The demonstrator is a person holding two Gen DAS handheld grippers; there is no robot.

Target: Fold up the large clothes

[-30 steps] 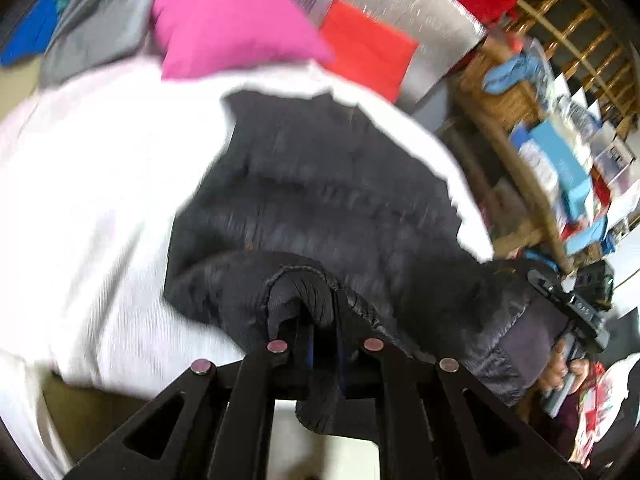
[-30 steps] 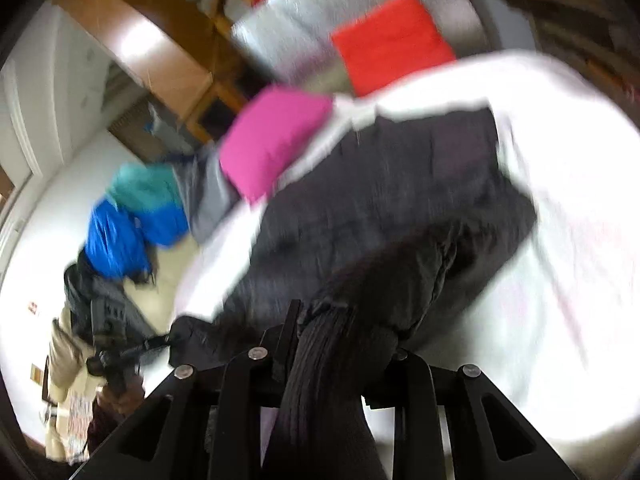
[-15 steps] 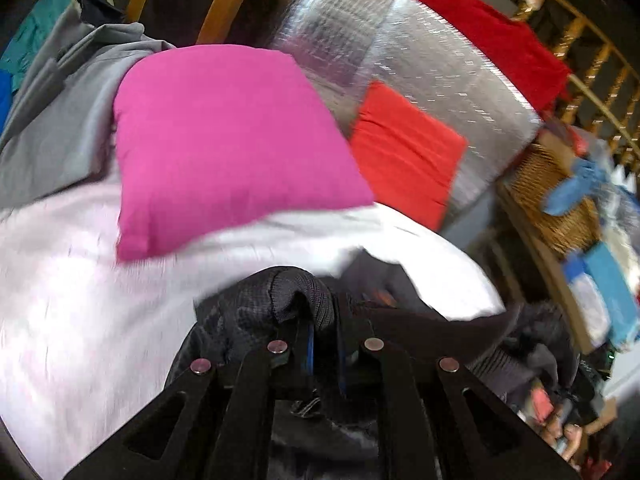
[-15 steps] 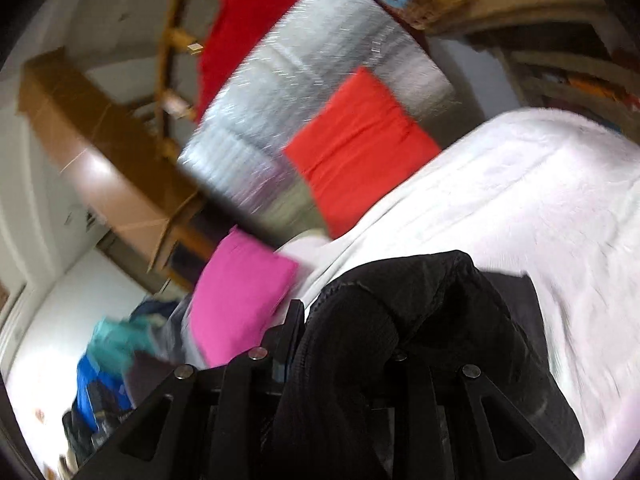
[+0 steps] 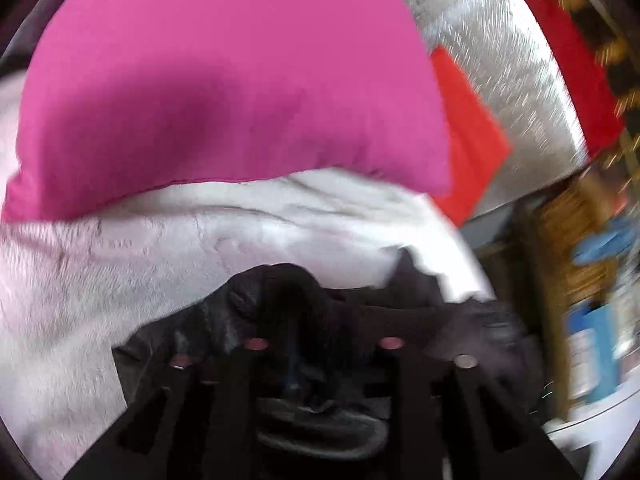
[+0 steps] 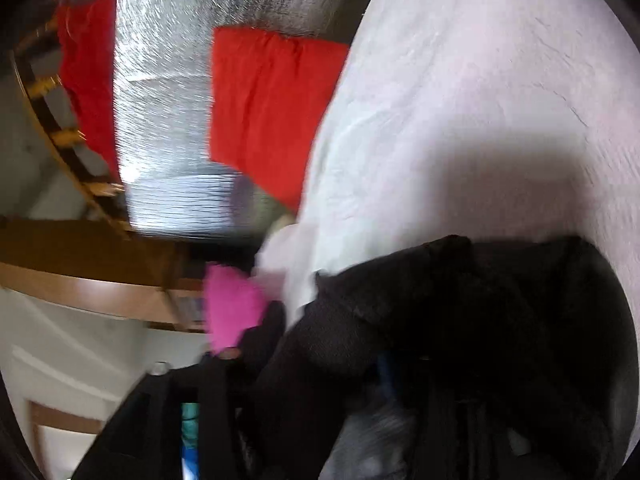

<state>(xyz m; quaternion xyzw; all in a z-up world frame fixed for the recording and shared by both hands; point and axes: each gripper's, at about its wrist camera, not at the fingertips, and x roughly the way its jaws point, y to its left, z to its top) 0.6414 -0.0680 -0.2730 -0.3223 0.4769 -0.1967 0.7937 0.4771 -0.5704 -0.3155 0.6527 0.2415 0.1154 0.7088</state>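
White bed sheet (image 5: 120,264) fills both views, pink pillow (image 5: 224,80) and red cushion (image 6: 268,112) at its head against silver foil panel (image 6: 180,80). Black jacket (image 6: 460,312) bunched on the sheet. Left gripper (image 5: 322,344) and right gripper (image 6: 320,364) low over it, jaws opening, fabric between them

Left gripper (image 5: 322,344): matte black fingers (image 5: 404,400), angular, triangular cut-outs along outer struts, small round pinkish-silver studs on top faces. Right gripper (image 6: 320,364): same black build, blurred; one round silver stud near left finger (image 6: 216,408), blue strip inside, partly hidden by dark fabric.
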